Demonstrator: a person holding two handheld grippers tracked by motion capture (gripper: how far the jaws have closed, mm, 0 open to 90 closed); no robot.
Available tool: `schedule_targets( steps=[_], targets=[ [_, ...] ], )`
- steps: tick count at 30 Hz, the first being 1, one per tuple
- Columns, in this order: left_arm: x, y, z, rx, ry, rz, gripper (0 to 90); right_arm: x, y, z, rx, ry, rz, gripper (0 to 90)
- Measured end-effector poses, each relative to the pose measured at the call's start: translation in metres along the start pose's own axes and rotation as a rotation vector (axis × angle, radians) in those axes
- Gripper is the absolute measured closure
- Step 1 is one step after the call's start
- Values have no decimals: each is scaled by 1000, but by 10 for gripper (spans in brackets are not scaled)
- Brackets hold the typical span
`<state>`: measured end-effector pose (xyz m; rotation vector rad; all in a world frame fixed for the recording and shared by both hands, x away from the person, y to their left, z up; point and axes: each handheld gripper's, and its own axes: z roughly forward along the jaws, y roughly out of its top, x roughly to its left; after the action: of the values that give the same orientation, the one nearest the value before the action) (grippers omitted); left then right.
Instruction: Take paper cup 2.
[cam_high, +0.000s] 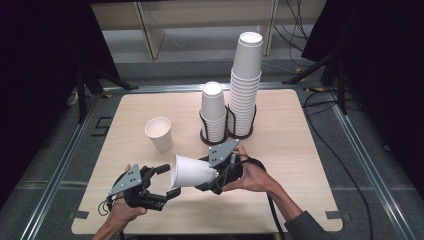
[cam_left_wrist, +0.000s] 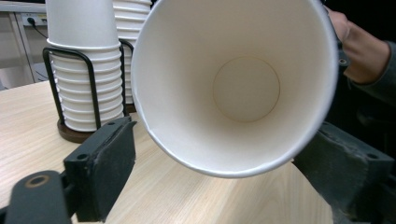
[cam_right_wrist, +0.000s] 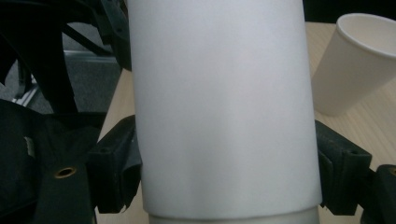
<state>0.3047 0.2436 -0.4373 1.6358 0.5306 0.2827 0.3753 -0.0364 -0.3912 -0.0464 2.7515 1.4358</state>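
A white paper cup (cam_high: 192, 171) lies sideways in the air over the table's front, its mouth turned left. My right gripper (cam_high: 206, 174) is shut on its body; in the right gripper view the pads (cam_right_wrist: 116, 172) press both sides of the cup (cam_right_wrist: 224, 107). My left gripper (cam_high: 170, 180) stands open at the cup's mouth, one jaw on each side of the rim. The left gripper view looks straight into the cup (cam_left_wrist: 243, 84), whose rim sits between the spread pads (cam_left_wrist: 100, 168).
A single cup (cam_high: 159, 133) stands upright left of centre, also seen at the right gripper view's upper right as a cup (cam_right_wrist: 355, 60). A short cup stack (cam_high: 213, 112) and a tall cup stack (cam_high: 245, 85) stand in black wire holders behind.
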Motion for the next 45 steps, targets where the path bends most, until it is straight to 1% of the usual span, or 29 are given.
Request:
schedule_targets(
  steps=[1,2,3,4,5,6,8,11,13,14,15,16,17,18,19,21,23,25,26,27,28,31,33,36,39,40,42,43,45],
  targets=[
    [-1,0,1,-7,0,4,115,0,0,0,-12,-1,-11,227],
    [-2,1,1,-13,0,11,111,0,0,1,-17,4,-11,227],
    [-3,1,2,-21,1,8,106,0,0,1,-22,4,-13,227],
    [-3,2,2,-20,3,12,87,0,0,2,-27,10,-14,227],
    [-4,2,2,-30,8,5,63,1,0,4,-30,30,-1,227],
    [-3,3,1,-31,6,17,43,2,0,5,-29,31,-4,227],
    [-4,4,2,-52,9,2,0,3,0,8,-33,44,-4,227],
    [-6,5,3,-53,10,-4,0,4,0,14,-42,57,-2,227],
    [-7,5,4,-58,5,5,0,4,0,17,-59,57,-11,227],
    [-8,5,4,-58,2,3,0,5,0,18,-64,66,-7,227],
    [-8,5,4,-68,-6,11,3,5,0,19,-71,73,-3,227],
    [-8,5,4,-76,-10,10,14,7,0,20,-66,85,11,226],
    [-8,5,3,-82,-14,10,17,7,0,21,-67,85,9,226],
    [-8,5,4,-85,-10,1,17,7,0,22,-70,89,12,226],
    [-8,5,3,-78,-9,4,17,7,-1,23,-73,87,15,226],
    [-8,6,3,-77,-5,-5,17,7,-1,24,-75,91,22,225],
    [-7,7,2,-84,-7,-18,22,6,-2,26,-77,94,27,225],
    [-6,8,1,-85,-14,-21,35,6,-3,28,-93,91,21,224],
    [-6,8,0,-90,-22,-28,46,6,-4,28,-84,95,34,224],
    [-6,9,0,-92,-21,-34,56,6,-4,29,-81,90,21,222],
    [-5,9,0,-94,-22,-36,61,6,-5,30,-83,92,35,221],
    [-6,10,-1,-74,-24,-18,76,7,-6,33,-76,95,39,220],
    [-6,11,-1,-63,-20,-16,80,7,-7,34,-68,98,47,217],
    [-5,11,0,-45,-9,-8,85,6,-7,35,-52,84,54,203],
    [-5,12,0,-11,12,12,85,6,-7,35,-12,52,52,179],
    [-5,12,0,-3,18,18,85,6,-6,34,-3,35,38,176],
    [-5,12,0,12,19,33,85,6,-5,32,22,12,30,166],
    [-5,12,0,25,24,39,85,7,-4,32,37,13,34,168],
    [-4,12,0,56,33,46,85,9,-3,32,51,2,16,167]
  ],
)
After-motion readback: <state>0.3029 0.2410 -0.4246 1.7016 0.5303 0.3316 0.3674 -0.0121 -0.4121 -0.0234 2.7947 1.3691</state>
